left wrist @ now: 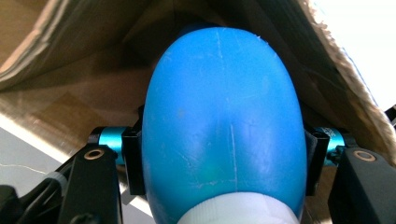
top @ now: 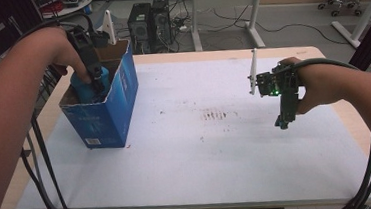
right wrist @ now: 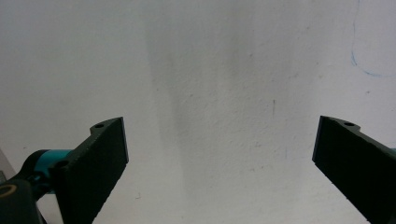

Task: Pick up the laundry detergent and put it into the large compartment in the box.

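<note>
A blue plastic bottle (left wrist: 222, 126) with a white neck sits between the jaws of my left gripper (left wrist: 224, 163), which is shut on its sides. In the high view my left gripper (top: 93, 79) reaches down into an open blue cardboard box (top: 116, 110) at the table's left, with the blue bottle (top: 86, 89) inside the box opening. My right gripper (top: 284, 122) hangs over the right part of the white table sheet (top: 202, 148), pointing down. Its jaws stand wide open in the right gripper view (right wrist: 219, 158), with bare white surface between them.
The box's brown inner walls (left wrist: 84, 60) surround the bottle closely. Computer towers (top: 149, 24), cables and desk legs stand on the floor beyond the table's far edge. Faint brown smudges (top: 217, 114) mark the sheet's middle.
</note>
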